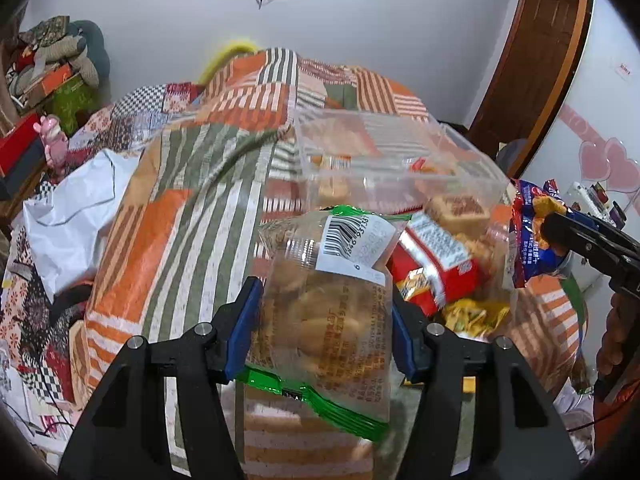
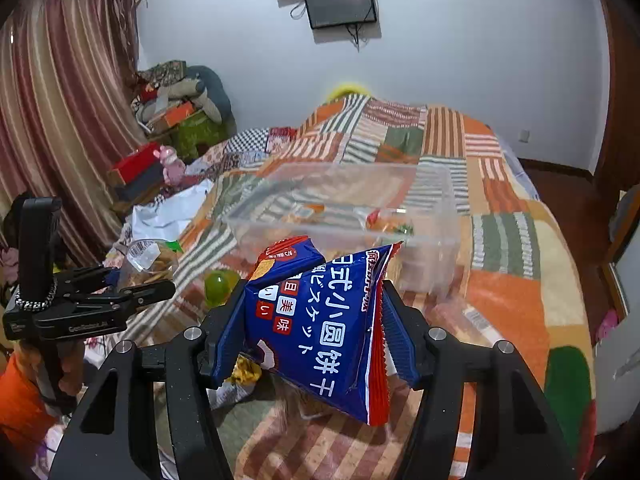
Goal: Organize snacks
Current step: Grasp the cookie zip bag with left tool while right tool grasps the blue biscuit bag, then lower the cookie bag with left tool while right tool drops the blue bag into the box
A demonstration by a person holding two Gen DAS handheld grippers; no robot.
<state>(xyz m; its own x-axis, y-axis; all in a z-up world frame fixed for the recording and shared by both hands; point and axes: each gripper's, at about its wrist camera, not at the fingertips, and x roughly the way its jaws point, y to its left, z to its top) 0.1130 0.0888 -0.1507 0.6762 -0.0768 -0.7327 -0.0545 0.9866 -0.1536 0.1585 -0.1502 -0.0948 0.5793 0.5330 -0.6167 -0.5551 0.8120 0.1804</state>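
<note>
My left gripper (image 1: 324, 320) is shut on a clear biscuit bag with green ends (image 1: 332, 304), held above the bed in front of a clear plastic bin (image 1: 384, 152). My right gripper (image 2: 316, 332) is shut on a blue and red biscuit bag (image 2: 320, 320), also held up short of the bin (image 2: 344, 208), which holds a few snacks. In the left wrist view the right gripper (image 1: 560, 228) shows at the right with the blue bag (image 1: 532, 236). In the right wrist view the left gripper (image 2: 132, 284) shows at the left with the clear bag (image 2: 150, 260).
A patchwork quilt (image 1: 192, 208) covers the bed. Loose snacks lie by the bin: a red packet (image 1: 436, 264), a yellow packet (image 1: 472, 312), a green round item (image 2: 218, 286). White cloth (image 1: 76, 216) and piled boxes (image 1: 24, 148) sit at the left.
</note>
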